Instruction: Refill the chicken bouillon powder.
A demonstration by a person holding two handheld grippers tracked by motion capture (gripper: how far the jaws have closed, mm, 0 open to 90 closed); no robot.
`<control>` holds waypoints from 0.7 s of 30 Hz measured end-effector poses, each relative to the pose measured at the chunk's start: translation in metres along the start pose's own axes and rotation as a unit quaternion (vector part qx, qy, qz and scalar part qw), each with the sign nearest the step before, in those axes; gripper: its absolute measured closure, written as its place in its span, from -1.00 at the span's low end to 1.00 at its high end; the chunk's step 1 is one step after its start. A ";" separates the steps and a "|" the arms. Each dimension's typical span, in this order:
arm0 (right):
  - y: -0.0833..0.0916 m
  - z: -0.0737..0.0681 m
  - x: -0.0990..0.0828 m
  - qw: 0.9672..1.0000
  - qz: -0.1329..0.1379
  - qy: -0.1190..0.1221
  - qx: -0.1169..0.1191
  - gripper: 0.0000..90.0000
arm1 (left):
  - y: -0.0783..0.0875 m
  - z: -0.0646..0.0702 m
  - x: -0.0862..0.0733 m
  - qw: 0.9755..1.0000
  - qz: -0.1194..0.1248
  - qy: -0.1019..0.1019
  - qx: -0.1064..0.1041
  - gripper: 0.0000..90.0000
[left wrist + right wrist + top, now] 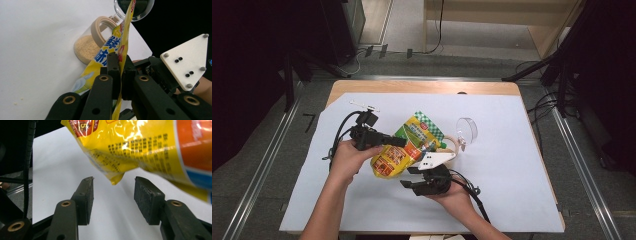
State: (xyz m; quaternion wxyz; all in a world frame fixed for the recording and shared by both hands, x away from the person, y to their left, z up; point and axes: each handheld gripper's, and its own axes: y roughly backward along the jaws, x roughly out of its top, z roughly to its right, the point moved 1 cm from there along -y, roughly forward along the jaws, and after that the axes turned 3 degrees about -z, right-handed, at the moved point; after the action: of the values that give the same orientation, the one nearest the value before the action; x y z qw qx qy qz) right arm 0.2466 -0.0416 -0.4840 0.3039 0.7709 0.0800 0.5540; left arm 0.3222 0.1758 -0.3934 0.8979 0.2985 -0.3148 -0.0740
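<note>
A yellow and green snack bag (408,146) hangs tilted over the middle of the white-covered table (512,190). My left gripper (400,141) is shut on the bag's edge; in the left gripper view the pads (113,65) pinch the yellow bag (117,45). Past it lies a clear jar (88,46) with a tan rim and pale granules inside, next to the bag's upper end in the high view (452,143). My right gripper (410,178) sits just below the bag's bottom. Its jaws (113,187) stand open, with the bag's lower corner (115,179) hanging between the tips, untouched.
A clear round lid (467,128) stands on the sheet right of the jar, also at the top of the left gripper view (140,11). The right gripper's white three-cornered plate (188,60) shows close by. Cables trail from both grippers. Black stands flank the table.
</note>
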 end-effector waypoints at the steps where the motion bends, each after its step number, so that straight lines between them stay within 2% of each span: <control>1: 0.001 0.000 0.000 1.000 -0.001 -0.001 0.001 0.14 | 0.002 -0.001 0.000 1.000 0.006 0.003 -0.001 0.98; 8: 0.013 -0.002 -0.005 1.000 -0.001 0.002 -0.002 0.11 | 0.020 -0.010 -0.001 0.999 0.043 0.013 0.006 0.98; 13: 0.025 0.003 -0.011 1.000 0.008 -0.013 -0.008 0.09 | 0.029 -0.020 0.004 0.998 0.064 0.017 0.015 0.98; 15: 0.028 0.006 -0.013 1.000 0.009 -0.023 -0.009 0.09 | 0.031 -0.024 0.006 0.997 0.074 0.024 0.024 0.98; 21: 0.028 0.007 -0.016 1.000 0.005 -0.023 -0.013 0.08 | 0.031 -0.037 0.015 0.994 0.098 0.031 0.046 0.98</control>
State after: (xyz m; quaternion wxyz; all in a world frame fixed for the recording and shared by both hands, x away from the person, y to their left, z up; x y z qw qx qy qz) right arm 0.2412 -0.0743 -0.4825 0.3128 0.7800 0.0616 0.5385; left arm 0.3551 0.2142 -0.3910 0.8955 0.3096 -0.3174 0.0381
